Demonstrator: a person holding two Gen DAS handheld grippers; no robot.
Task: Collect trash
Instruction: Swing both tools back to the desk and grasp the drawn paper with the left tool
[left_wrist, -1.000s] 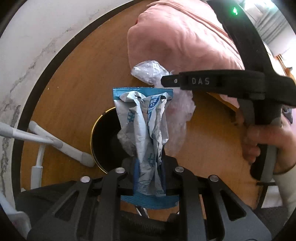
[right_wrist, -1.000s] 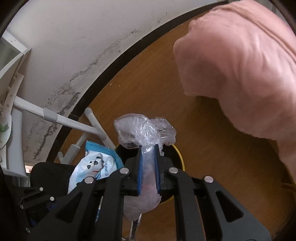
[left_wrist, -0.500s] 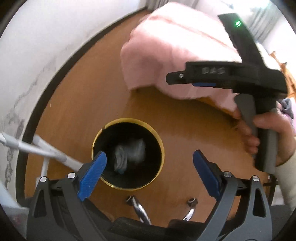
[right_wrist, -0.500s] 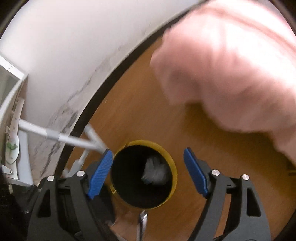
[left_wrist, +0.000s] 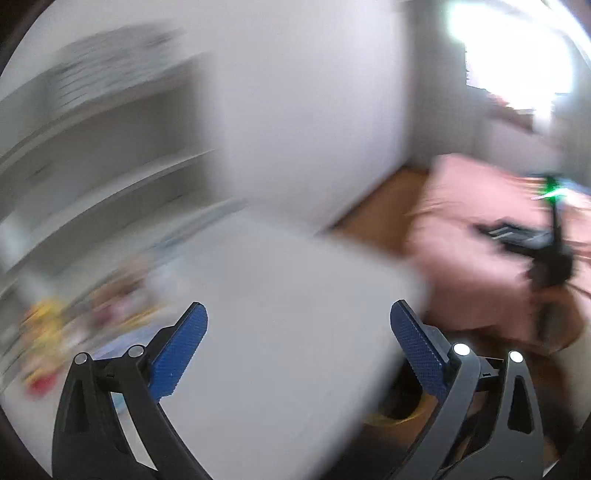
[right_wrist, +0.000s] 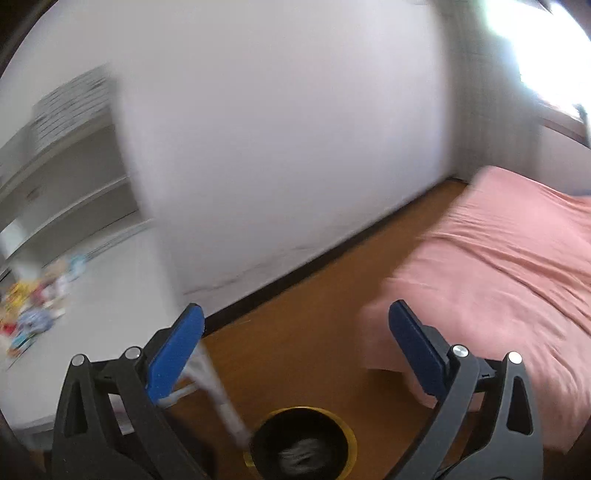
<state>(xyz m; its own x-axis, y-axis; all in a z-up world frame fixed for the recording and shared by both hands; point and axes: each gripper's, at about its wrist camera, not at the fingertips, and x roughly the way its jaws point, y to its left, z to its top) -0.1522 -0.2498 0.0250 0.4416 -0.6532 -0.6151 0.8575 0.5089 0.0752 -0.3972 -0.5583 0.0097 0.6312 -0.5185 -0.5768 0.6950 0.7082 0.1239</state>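
Above the white tabletop (left_wrist: 295, 332) we see the left gripper (left_wrist: 297, 332) with its blue-padded jaws spread wide and nothing between them; they have just been opening. The left wrist view is heavily blurred. Loose colourful wrappers (left_wrist: 74, 317) lie in a smear of yellow, red and blue at the far left of that tabletop, too blurred for us to tell apart. Over the brown wooden floor (right_wrist: 314, 332) the right gripper (right_wrist: 295, 332) likewise stands with its jaws wide apart and empty, having just been opening. Below it, at the bottom edge of the right wrist view, sits the round black bin with a yellow rim (right_wrist: 301, 443), and we make out a pale crumpled shape (right_wrist: 299, 456) inside it, blurred. A white table leg (right_wrist: 221, 387) slants down just beside the bin. To the right lies pink bedding (right_wrist: 498, 277) on the floor, against a white wall (right_wrist: 277, 129). In the left wrist view the right gripper appears as a dark blurred shape in front of the pink bedding.
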